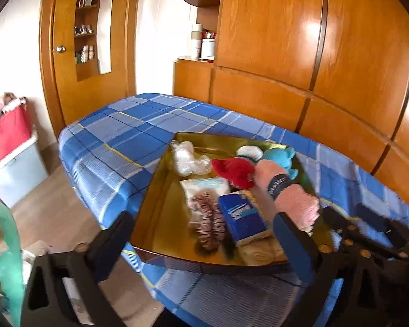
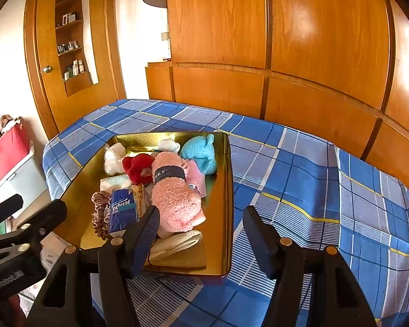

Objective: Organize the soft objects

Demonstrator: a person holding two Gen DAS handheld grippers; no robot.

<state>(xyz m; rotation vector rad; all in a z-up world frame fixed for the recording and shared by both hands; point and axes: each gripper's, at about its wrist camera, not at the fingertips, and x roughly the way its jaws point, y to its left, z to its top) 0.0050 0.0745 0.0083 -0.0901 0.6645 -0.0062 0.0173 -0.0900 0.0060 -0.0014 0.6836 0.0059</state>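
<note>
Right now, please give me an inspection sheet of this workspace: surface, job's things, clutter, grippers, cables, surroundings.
Surface: bed with blue plaid cover; gold tray on it.
Job's things: in the tray, pink sock roll, red plush, blue plush, scrunchie, tissue pack, white bundle.
Clutter: nothing seen on the cover.
Grippers: left gripper and right gripper near the tray, jaws open, holding nothing.
Cables: nothing seen.
Surroundings: wooden wardrobe, door, red box.
</note>
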